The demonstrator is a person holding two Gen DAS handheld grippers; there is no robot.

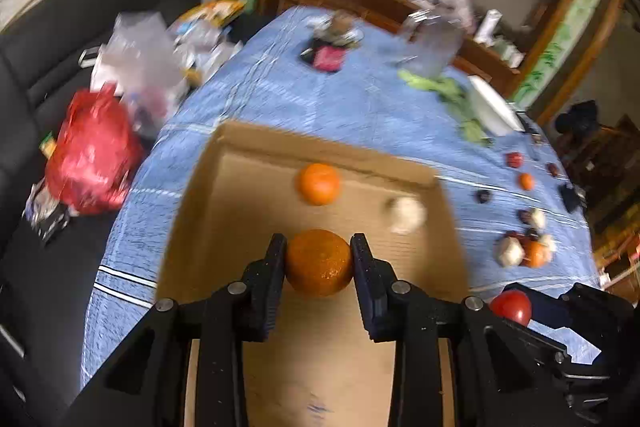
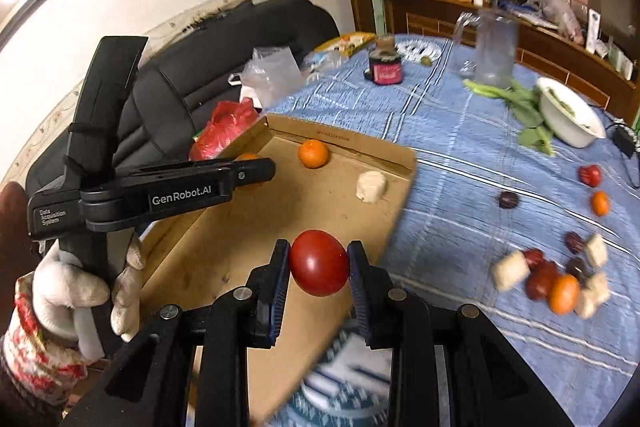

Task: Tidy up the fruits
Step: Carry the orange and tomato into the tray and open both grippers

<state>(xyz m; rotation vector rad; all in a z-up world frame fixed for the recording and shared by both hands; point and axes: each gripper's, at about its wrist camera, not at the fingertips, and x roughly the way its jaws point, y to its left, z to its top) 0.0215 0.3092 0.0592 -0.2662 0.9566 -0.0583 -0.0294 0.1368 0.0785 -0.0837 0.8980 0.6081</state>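
Carrying: both fruits above the cardboard tray [image 1: 248, 195].
Left gripper [image 1: 319, 263]: clamped on an orange [image 1: 319, 263].
Right gripper [image 2: 319, 263]: clamped on a tomato [image 2: 319, 263].
Advice: lower each gently near matching fruit; release slowly to prevent rolling.

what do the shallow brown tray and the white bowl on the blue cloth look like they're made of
Shallow brown tray: most likely corrugated cardboard, matte, going by its folded walls and raw tan surface. White bowl: smooth and slightly glossy with a thin rim, so ceramic, enamel or plastic; the pictures cannot settle which.
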